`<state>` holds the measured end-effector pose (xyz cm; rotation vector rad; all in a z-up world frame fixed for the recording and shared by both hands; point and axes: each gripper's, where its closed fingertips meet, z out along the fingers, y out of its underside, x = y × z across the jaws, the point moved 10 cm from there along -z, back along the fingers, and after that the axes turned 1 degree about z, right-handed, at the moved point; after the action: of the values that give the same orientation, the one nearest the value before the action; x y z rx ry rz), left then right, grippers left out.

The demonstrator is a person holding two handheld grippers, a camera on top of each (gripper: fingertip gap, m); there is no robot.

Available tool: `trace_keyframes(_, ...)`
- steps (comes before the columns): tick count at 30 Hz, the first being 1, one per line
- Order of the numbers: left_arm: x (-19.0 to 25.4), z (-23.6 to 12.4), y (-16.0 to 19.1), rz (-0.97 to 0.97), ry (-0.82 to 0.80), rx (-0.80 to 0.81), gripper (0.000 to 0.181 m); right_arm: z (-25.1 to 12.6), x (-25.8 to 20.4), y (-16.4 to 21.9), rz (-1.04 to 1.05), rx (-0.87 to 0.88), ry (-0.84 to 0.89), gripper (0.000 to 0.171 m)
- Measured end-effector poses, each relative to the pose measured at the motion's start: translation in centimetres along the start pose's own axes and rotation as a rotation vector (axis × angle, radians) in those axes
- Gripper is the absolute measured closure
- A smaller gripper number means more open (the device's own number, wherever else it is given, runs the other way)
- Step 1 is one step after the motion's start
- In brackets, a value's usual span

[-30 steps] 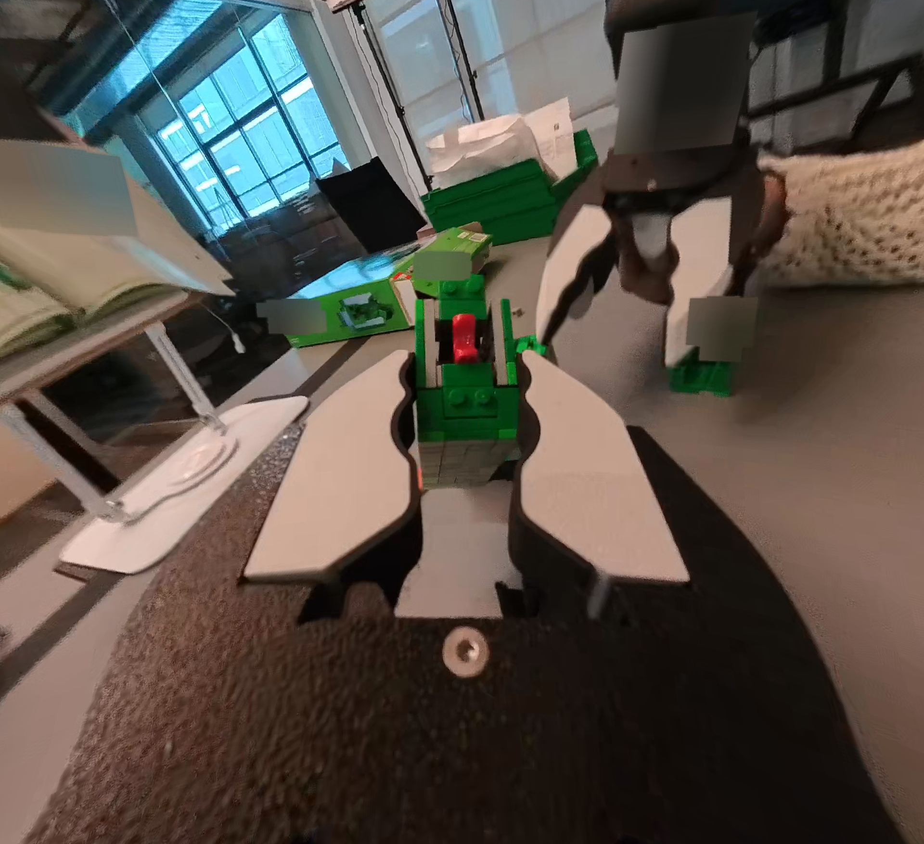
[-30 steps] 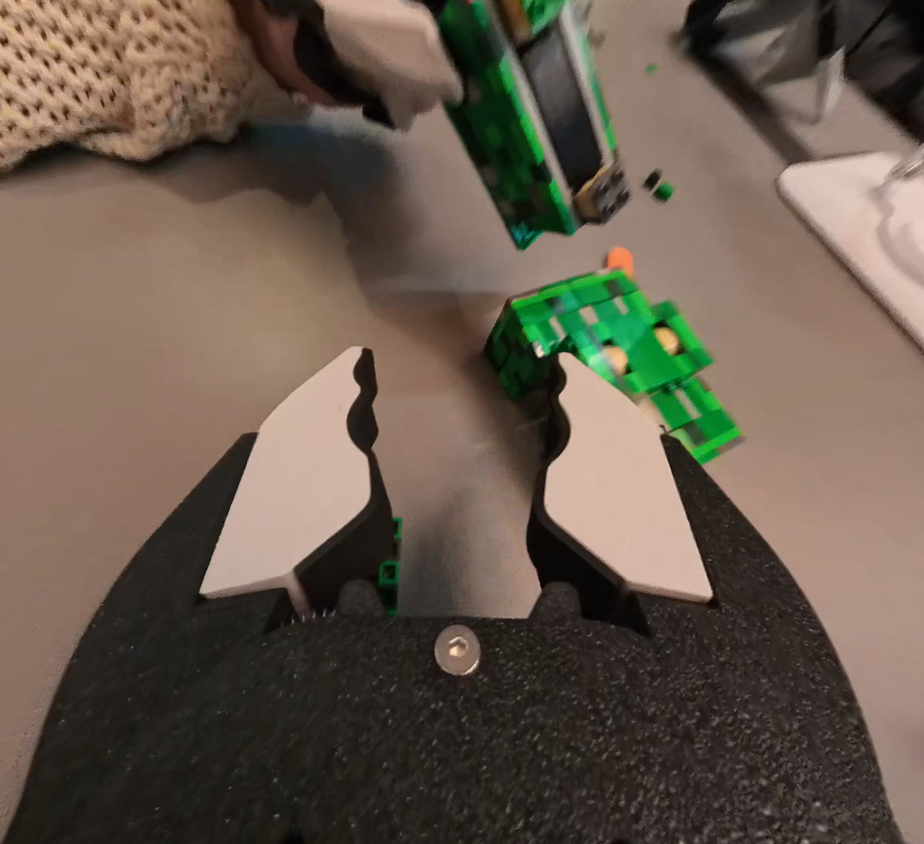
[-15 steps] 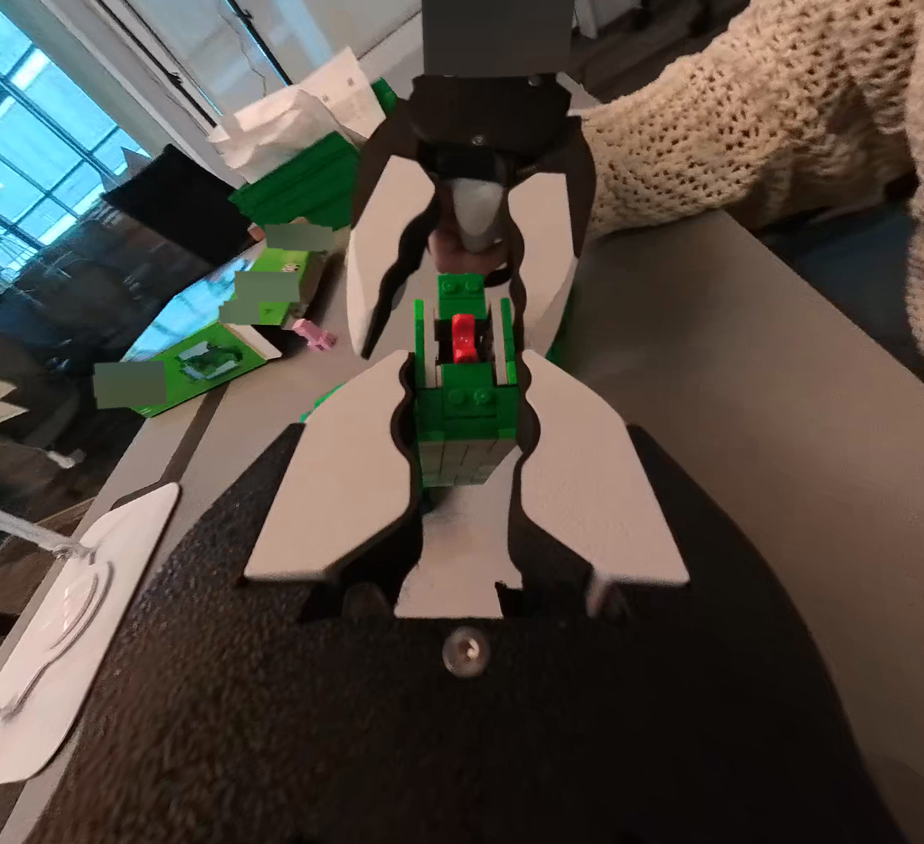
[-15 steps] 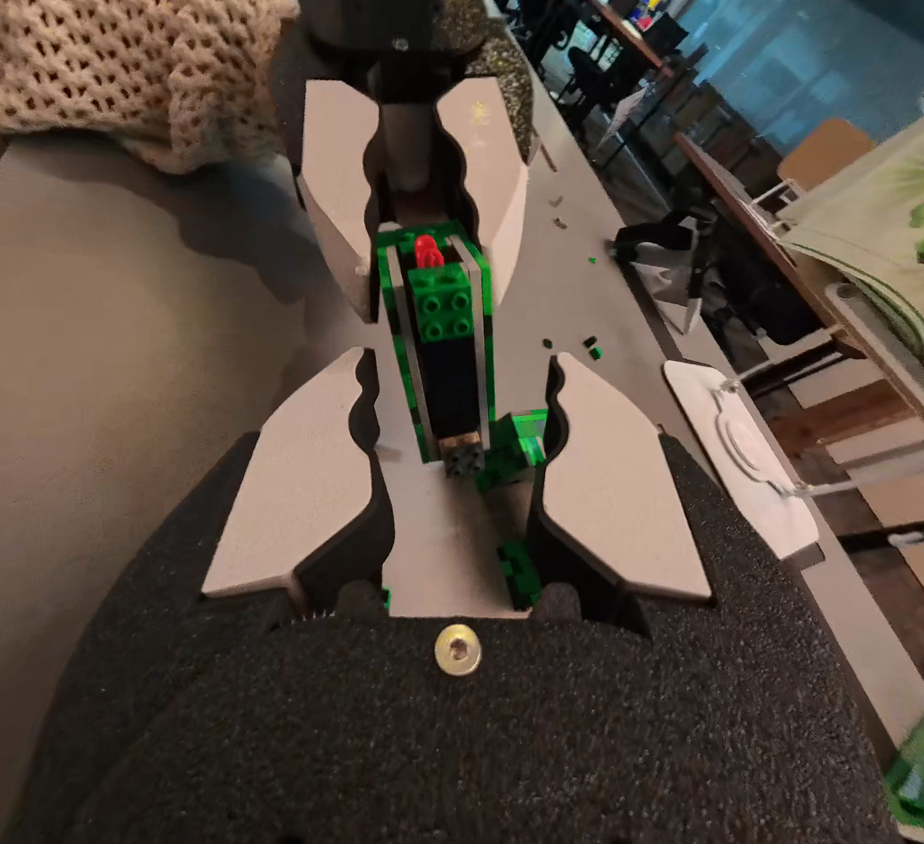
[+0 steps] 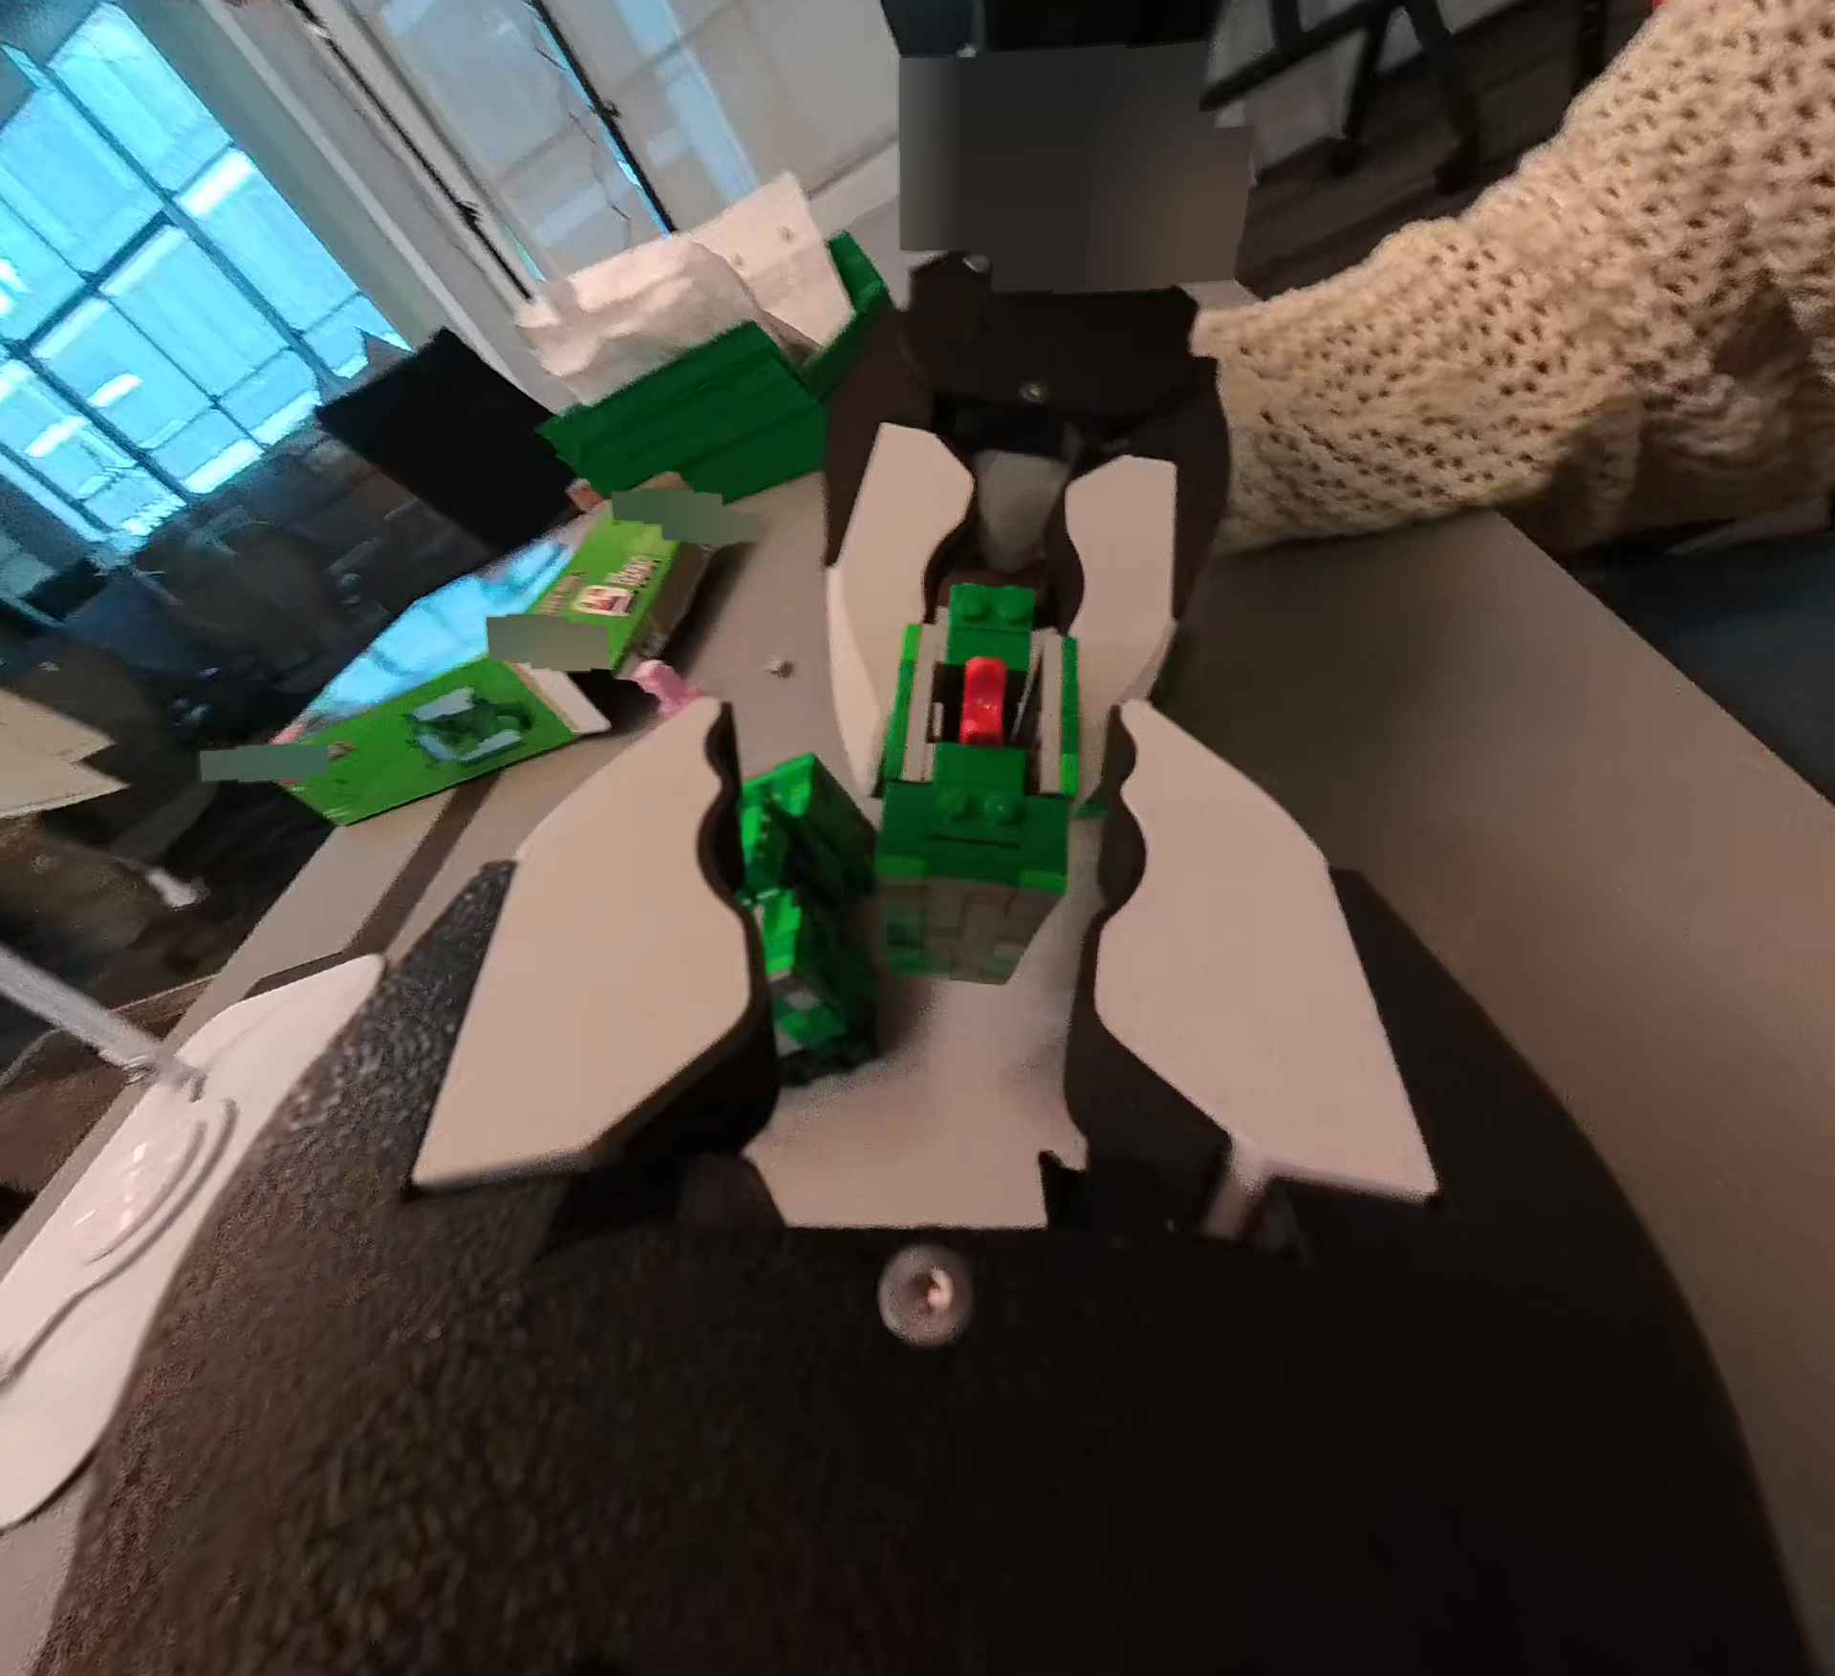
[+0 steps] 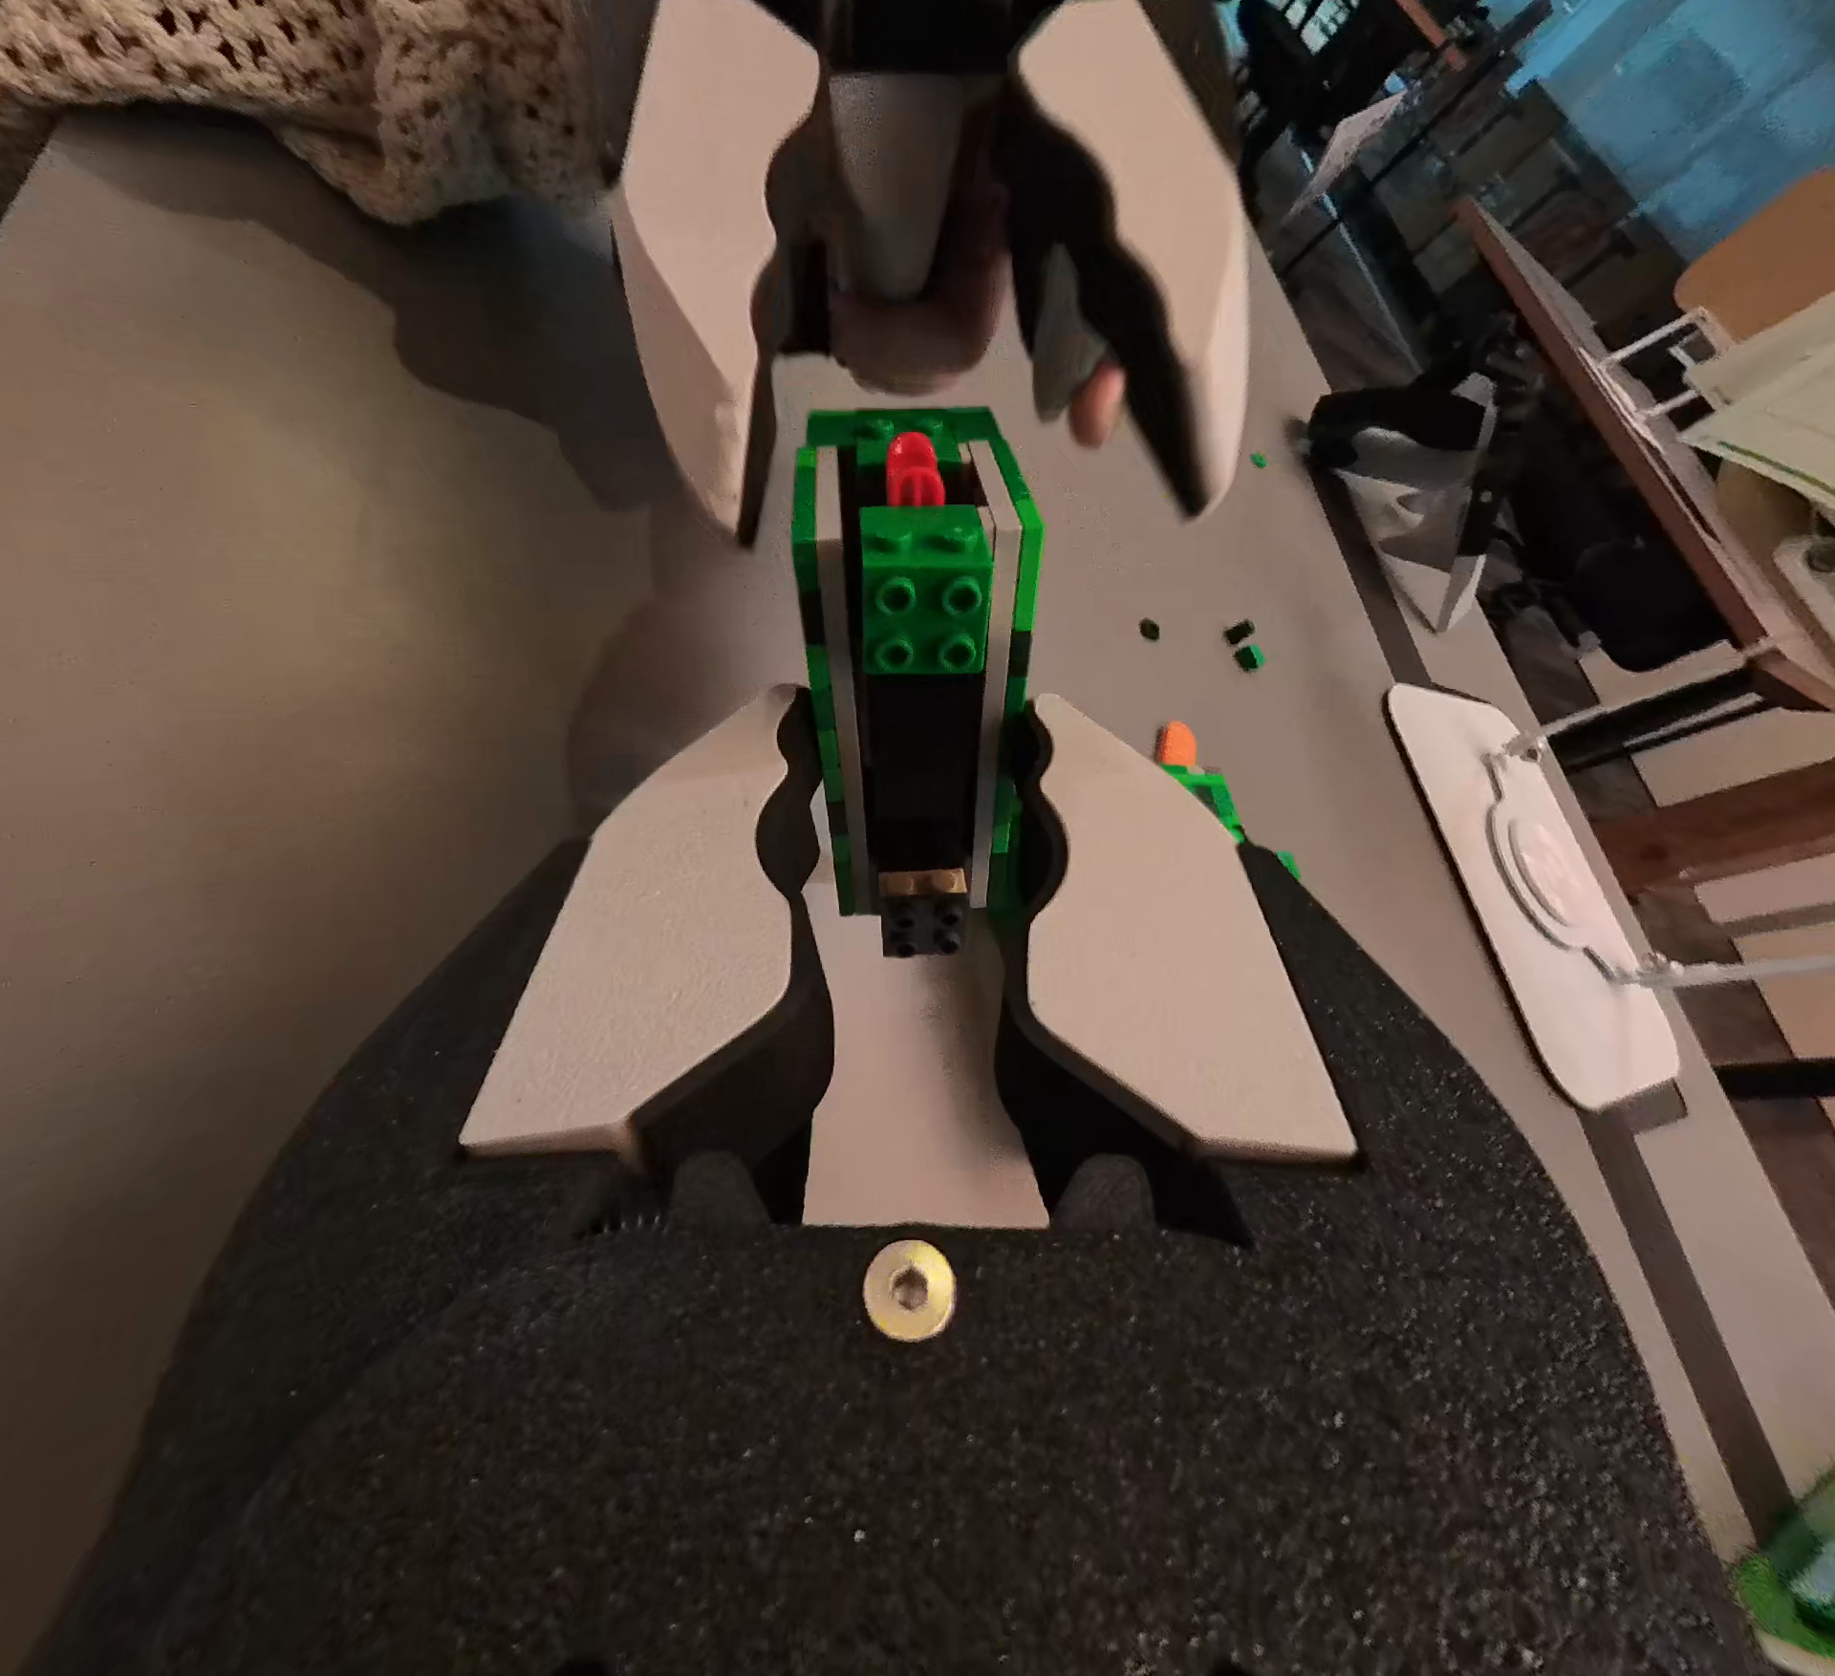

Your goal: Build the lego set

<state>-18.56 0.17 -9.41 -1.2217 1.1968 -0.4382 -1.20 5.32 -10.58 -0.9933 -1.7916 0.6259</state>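
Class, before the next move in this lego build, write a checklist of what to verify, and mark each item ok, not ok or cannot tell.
1. right tool shut on green build: ok.
2. left tool open, not touching the build: ok.
3. red piece fully seated in the build: cannot tell.
4. second green assembly on the table beside left tool: ok.
5. Build clear of the table: cannot tell.

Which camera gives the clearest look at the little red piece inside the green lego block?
The left wrist view: the red piece shows in full between the green walls. In the right wrist view the red piece is half hidden behind a studded green brick.
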Motion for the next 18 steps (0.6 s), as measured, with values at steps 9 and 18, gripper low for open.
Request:
trace_keyframes(9,-2.6,-2.6,1.9,-0.03,-0.491,0.176,0.124,-4.5,4.5,2.5,0.36,0.201,0.209,0.134)
trace_keyframes(18,-1.8,-1.7,3.2,0.108,-0.604,0.063,0.126,-7.3,7.8,6.9,1.251,0.837,-0.148,0.135)
